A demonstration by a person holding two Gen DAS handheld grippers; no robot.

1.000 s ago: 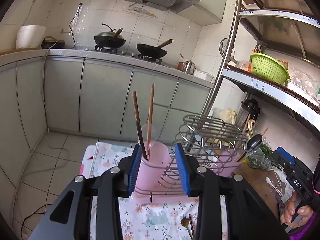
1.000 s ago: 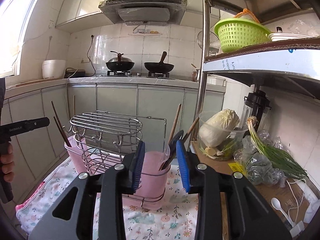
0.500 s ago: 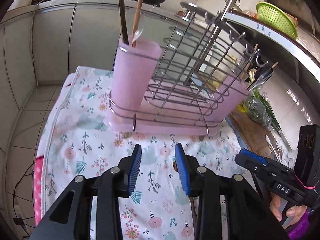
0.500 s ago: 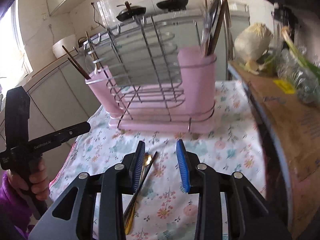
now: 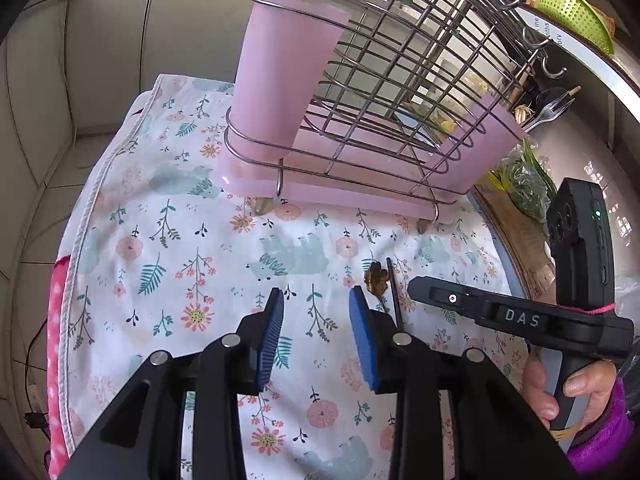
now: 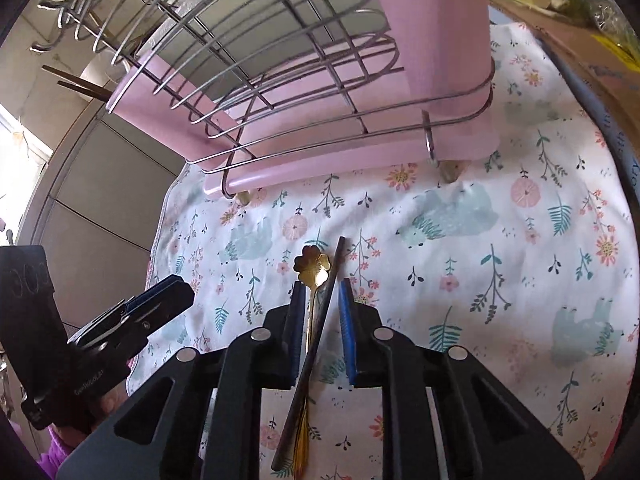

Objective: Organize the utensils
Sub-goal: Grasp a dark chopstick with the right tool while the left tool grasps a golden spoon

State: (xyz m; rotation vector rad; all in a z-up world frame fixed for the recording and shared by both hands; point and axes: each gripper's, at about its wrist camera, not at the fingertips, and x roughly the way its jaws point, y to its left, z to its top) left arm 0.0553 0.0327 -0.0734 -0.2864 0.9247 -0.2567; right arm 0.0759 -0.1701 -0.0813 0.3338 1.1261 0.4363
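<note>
A gold spoon with a flower-shaped end [image 6: 312,266] and a dark chopstick [image 6: 334,268] lie side by side on the floral cloth [image 6: 480,260]. My right gripper [image 6: 322,292] is low over them. Its jaws are closing with both handles between the blue pads, and gaps still show on each side. My left gripper [image 5: 316,300] hangs open over bare cloth just left of the spoon [image 5: 377,278], holding nothing. Behind stands the wire rack [image 5: 384,92]. Its left pink cup [image 5: 280,76] holds chopsticks and a spoon, its right pink cup [image 5: 488,148] a fork and more.
The cloth's left edge [image 5: 80,240] drops off toward floor and grey cabinets. A green basket [image 5: 572,12] sits on the steel shelf at upper right. Bagged greens [image 5: 520,184] and cardboard lie right of the rack. The person's hand [image 5: 568,396] grips the right tool's handle.
Both grippers have dropped from rack height down to the cloth and tilted downward. The right jaws have narrowed around the spoon and chopstick.
</note>
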